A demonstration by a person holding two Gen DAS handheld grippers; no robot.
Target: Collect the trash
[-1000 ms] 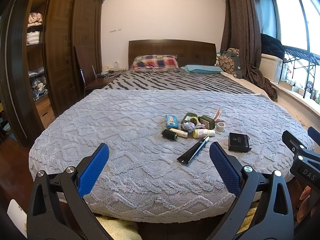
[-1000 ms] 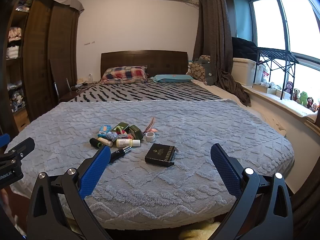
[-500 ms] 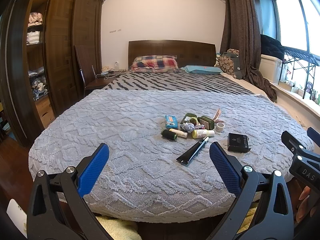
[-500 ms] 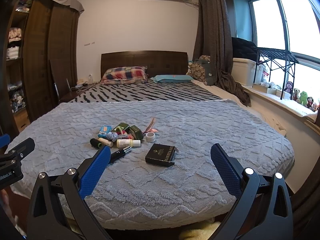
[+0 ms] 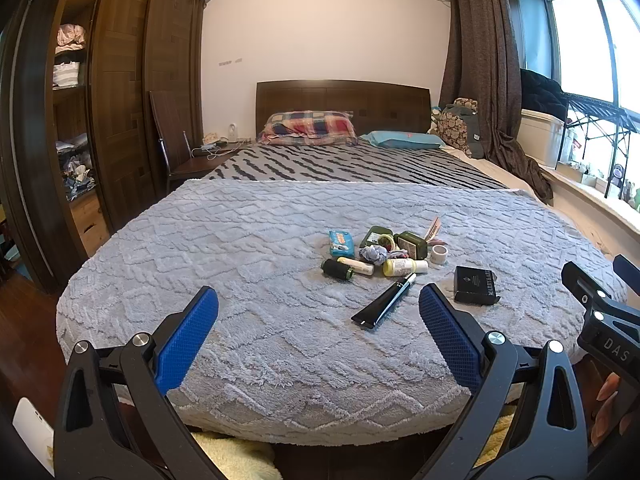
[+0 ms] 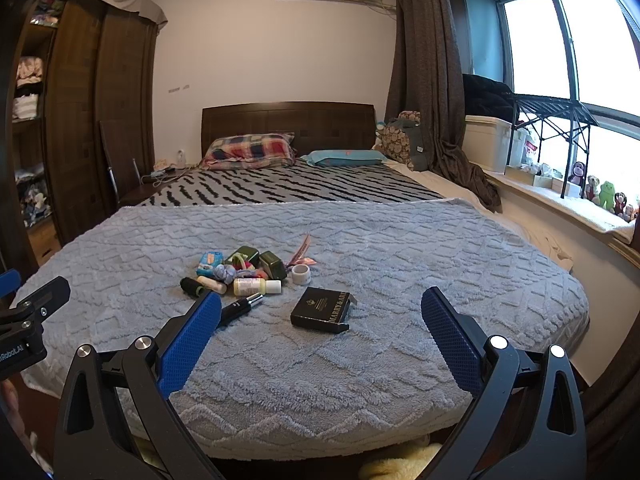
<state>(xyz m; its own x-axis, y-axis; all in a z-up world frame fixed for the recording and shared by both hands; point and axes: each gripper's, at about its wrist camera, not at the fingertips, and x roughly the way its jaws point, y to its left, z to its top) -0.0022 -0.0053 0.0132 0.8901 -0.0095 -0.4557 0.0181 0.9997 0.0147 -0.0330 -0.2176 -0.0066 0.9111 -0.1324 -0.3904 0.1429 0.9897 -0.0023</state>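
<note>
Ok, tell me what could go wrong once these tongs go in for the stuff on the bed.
1. The small items lie heaped and touching, so closing on one may knock or drag its neighbours.
2. The fluffy blanket could snag in the right tongs or left tongs, both open now.
3. The black tube and black box look usable, perhaps not trash.

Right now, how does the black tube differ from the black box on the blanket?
The black tube is long and slim, while the black box is flat and rectangular. The tube's face looks plain; the box carries pale lettering along its edge. The tube lies nearer the open left hand-held gripper; the box lies off to its right, apart from the pile. Both are black and rest flat on the grey blanket, untouched.
</note>
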